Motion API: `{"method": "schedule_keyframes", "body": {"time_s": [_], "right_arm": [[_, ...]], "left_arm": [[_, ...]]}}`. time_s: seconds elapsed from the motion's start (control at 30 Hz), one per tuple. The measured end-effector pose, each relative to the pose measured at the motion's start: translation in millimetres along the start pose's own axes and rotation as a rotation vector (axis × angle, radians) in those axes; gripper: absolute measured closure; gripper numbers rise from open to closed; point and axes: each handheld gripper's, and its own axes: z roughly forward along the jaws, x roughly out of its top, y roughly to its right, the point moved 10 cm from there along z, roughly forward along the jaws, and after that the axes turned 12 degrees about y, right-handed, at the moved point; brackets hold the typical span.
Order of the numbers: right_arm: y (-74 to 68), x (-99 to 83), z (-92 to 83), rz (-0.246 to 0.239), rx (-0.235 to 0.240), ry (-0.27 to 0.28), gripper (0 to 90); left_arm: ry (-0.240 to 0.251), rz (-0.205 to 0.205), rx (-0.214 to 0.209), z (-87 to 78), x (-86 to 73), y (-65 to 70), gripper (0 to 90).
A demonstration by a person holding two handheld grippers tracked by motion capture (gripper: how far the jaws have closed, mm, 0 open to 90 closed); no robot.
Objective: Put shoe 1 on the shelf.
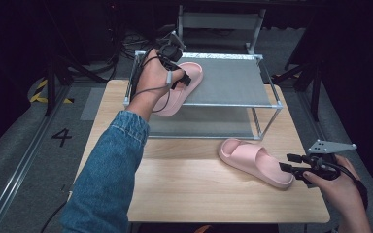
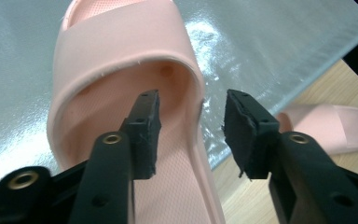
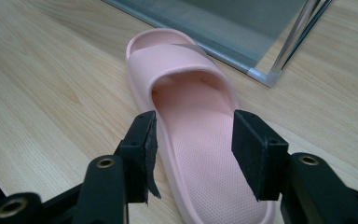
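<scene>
One pink slipper [image 1: 189, 73] lies on the left of the rack's top shelf [image 1: 233, 80], its heel hanging over the front rail. My left gripper [image 1: 183, 78] is at that heel; in the left gripper view the slipper [image 2: 121, 51] has its side rim between my left gripper's [image 2: 191, 126] open jaws, with gaps on both sides. The second pink slipper [image 1: 255, 162] lies on the wooden table [image 1: 175, 184] in front of the rack. My right gripper [image 1: 285, 162] is at its heel end, and its [image 3: 193, 140] jaws stand open over the slipper [image 3: 191, 116] without touching it.
The rack is a metal frame with two grey fabric shelves; its lower shelf [image 1: 199, 124] holds nothing. A metal corner post [image 3: 293, 42] stands just beyond the table slipper's toe. Beyond the table edges is grey floor [image 1: 24, 145] with cables and stands.
</scene>
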Motion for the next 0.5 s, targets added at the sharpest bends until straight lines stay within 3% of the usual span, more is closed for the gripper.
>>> {"method": "schedule_keyframes", "body": {"time_s": [0.17,0.3,0.4,0.5], "right_arm": [[-1.0,0.9,-0.7,0.000,-0.003,0.000,50.8],[-3.0,1.3,1.5,-0.006,0.000,-0.003,50.8],[-5.3,1.6,3.5,-0.007,0.007,-0.005,50.4],[-6.1,1.6,5.7,-0.012,0.012,-0.006,50.3]], "left_arm": [[0.027,0.091,0.019,-21.8,-11.8,4.1,48.4],[0.038,0.103,0.025,-32.1,-23.0,4.0,44.1],[0.028,0.141,0.031,-41.1,-43.0,8.0,42.6],[0.031,0.139,0.025,-50.9,-57.2,7.0,41.7]]}}
